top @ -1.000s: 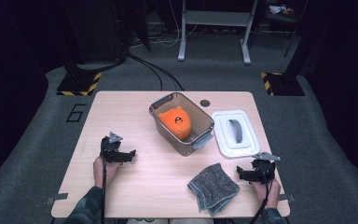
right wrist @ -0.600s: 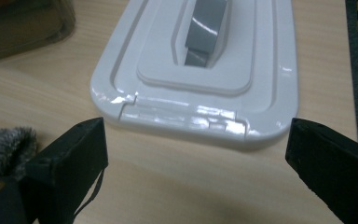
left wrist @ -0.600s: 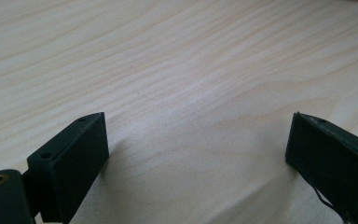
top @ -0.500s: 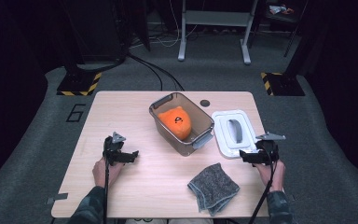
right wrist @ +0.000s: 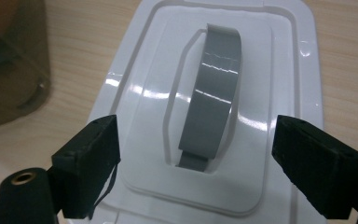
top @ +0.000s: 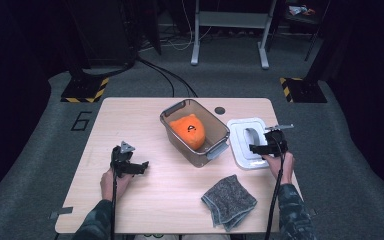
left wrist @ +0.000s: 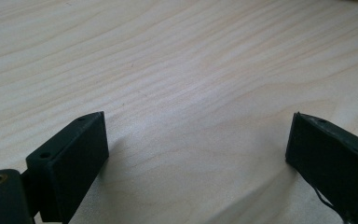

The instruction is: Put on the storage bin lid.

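A white lid [top: 237, 126] with a grey strap handle [top: 252, 136] lies flat on the table, right of a clear bin [top: 200, 156] that holds an orange plush toy [top: 190, 131]. My right gripper [top: 259, 148] hovers over the lid's near end, pointing left. In the right gripper view the lid [right wrist: 279, 70] lies under that gripper [right wrist: 196, 135]; its jaws have just been closing a little and stand either side of the handle [right wrist: 214, 84] without touching it. My left gripper [top: 141, 167] rests at the table's left, open, over bare wood [left wrist: 198, 135].
A crumpled grey cloth [top: 228, 201] lies near the front edge, right of centre. A small dark disc [top: 220, 110] sits behind the bin. The wooden table [top: 130, 120] ends just right of the lid. The bin's wall [right wrist: 9, 56] is at the right gripper view's left.
My right gripper has moved away from the front edge beside the cloth, up and forward to the white lid. The left gripper has stayed put.
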Available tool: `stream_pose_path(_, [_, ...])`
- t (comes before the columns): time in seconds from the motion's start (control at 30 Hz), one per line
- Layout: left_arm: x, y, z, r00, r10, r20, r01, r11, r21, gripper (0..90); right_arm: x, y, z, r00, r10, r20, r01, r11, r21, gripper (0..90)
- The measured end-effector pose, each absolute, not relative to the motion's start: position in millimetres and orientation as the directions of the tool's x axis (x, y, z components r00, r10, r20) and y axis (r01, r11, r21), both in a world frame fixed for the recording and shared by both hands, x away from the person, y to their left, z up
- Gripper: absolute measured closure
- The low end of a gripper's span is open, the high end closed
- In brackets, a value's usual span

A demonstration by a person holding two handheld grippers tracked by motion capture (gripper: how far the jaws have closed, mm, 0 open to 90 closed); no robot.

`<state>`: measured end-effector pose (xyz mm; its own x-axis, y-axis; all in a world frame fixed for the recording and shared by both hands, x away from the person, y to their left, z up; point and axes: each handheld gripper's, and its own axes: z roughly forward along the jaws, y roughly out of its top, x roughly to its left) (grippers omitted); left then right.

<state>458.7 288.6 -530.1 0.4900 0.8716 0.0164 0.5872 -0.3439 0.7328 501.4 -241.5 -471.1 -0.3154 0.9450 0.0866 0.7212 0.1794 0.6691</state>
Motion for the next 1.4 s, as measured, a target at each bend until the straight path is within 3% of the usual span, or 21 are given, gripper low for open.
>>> stream_pose_path(0.5, [459.1, 288.5, -529.7, 0.490, 0.871, 0.018, 0.590, -0.347, 0.729, 5.2, 530.3, -227.2, -485.6, -0.298, 0.951, 0.088, 0.759, 0.180, 0.625, 42.0])
stream_pose_path(0.57, [459.1, 288.5, -529.6, 0.490, 0.871, 0.018, 0.590, -0.347, 0.729, 5.3, 531.9, -226.0, -488.0, -0.281, 0.956, 0.080, 0.768, 0.175, 0.616, 51.8])
stream_pose_path(0.7, [459.3, 288.5, -529.6, 0.490, 0.872, 0.019, 0.590, -0.347, 0.729, 5.3, 532.5, -226.9, -489.4, -0.275, 0.959, 0.072, 0.764, 0.173, 0.622, 60.6])
stream_pose_path(1.0, [459.3, 288.7, -529.1, 0.490, 0.872, 0.015, 0.597, -0.348, 0.723, 5.3, 531.7, -229.9, -489.9, -0.246, 0.963, 0.111, 0.768, 0.124, 0.628, 65.0])
stream_pose_path(1.4, [459.5, 288.6, -529.2, 0.488, 0.873, 0.016, 0.595, -0.346, 0.725, 5.3, 521.6, -235.2, -476.7, -0.271, 0.959, 0.086, 0.735, 0.148, 0.662, 66.3])
